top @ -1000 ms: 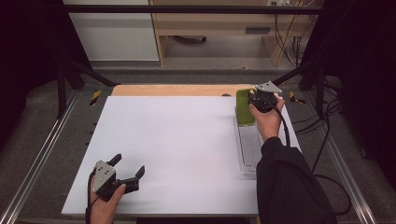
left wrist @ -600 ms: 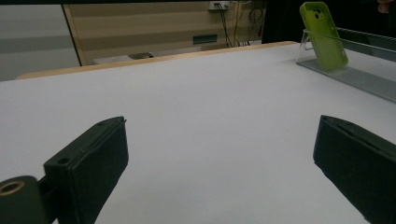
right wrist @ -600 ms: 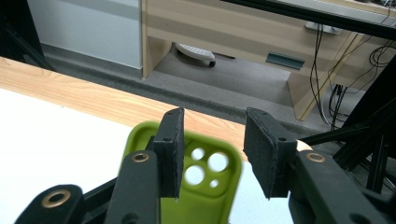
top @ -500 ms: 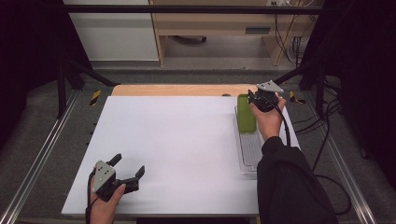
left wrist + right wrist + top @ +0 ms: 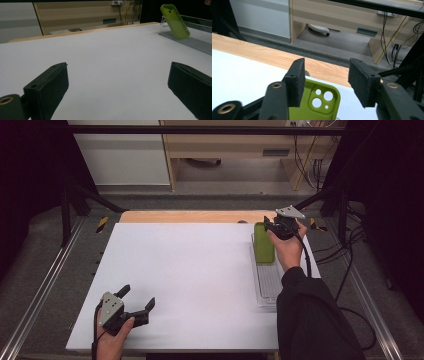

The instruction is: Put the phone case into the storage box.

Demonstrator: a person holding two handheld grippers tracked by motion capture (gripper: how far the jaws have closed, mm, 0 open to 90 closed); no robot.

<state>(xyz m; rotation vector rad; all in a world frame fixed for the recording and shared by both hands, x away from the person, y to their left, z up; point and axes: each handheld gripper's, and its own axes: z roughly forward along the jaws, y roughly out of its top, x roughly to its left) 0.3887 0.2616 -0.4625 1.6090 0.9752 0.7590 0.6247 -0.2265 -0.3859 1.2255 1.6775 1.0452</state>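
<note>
We hold a two-jaw gripper in each hand over a white table (image 5: 190, 280). Our right gripper (image 5: 325, 82) is at the far right of the table, and its jaws have just been opening. They now stand partly apart with a clear gap between the pads, and neither pad presses on anything. In the right gripper view, a green phone case (image 5: 315, 102) sits just below and behind the jaws. Its camera holes show in the gap, and its left part is hidden behind the left jaw; whether that jaw brushes it we cannot tell. Our left gripper (image 5: 136, 299) is at the near left of the table, well apart from the case. Its jaws stand wide open, with only bare table between them, and it holds nothing.

We count two grippers, one green phone case and one clear tray (image 5: 270, 287).

From the high view, the case lies at the far end of the tray, along the right edge of the table, with the right gripper just beside it on its far right side. From the left gripper view, the case leans tilted against the tray's far wall (image 5: 165, 21).
</note>
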